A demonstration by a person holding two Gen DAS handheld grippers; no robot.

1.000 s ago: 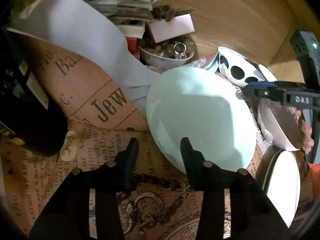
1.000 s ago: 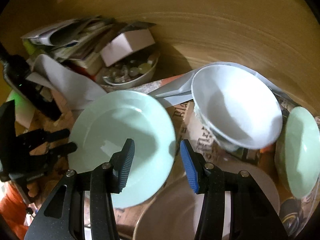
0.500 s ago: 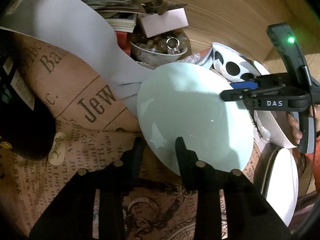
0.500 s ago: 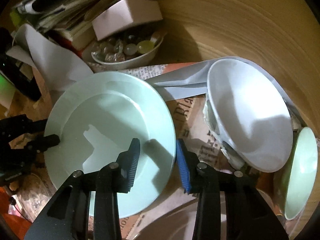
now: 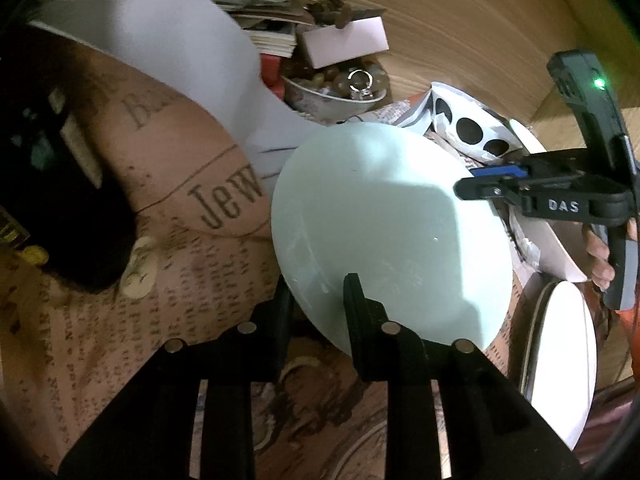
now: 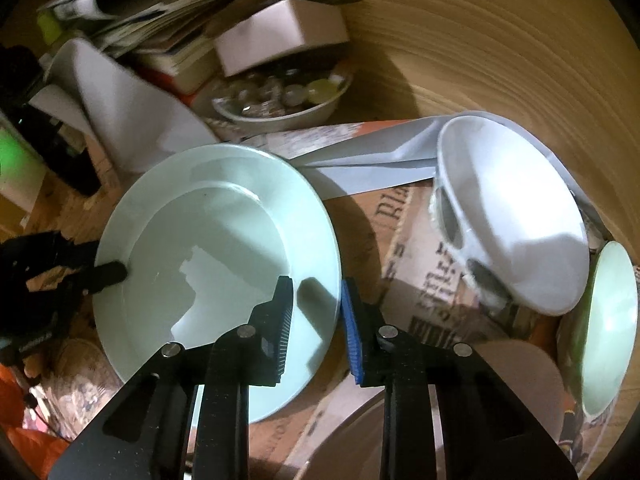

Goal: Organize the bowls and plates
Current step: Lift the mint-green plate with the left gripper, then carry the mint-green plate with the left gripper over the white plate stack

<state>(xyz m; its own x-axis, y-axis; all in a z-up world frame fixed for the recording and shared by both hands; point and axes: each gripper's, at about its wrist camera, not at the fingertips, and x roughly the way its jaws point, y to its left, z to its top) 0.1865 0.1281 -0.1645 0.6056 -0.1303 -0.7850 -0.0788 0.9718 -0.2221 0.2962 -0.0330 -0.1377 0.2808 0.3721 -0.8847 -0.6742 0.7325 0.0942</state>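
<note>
Pale green plate (image 6: 224, 248): on newsprint-covered table (image 5: 192, 280), opposite rims now between left gripper (image 5: 316, 300) and right gripper (image 6: 316, 320), jaws just narrowed onto it; two-handed lift looks ready.

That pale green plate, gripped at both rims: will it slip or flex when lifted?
The pale green plate looks glazed and glossy, so probably slippery. It looks rigid ceramic: unlikely to flex, likely breakable. Left gripper and right gripper clamp opposite rims, which should steady it.

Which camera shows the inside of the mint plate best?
The right wrist view: the mint plate faces the lens, well and rim both visible. The left wrist view shows the plate only as a smooth, foreshortened surface, partly crossed by the right gripper.
</note>
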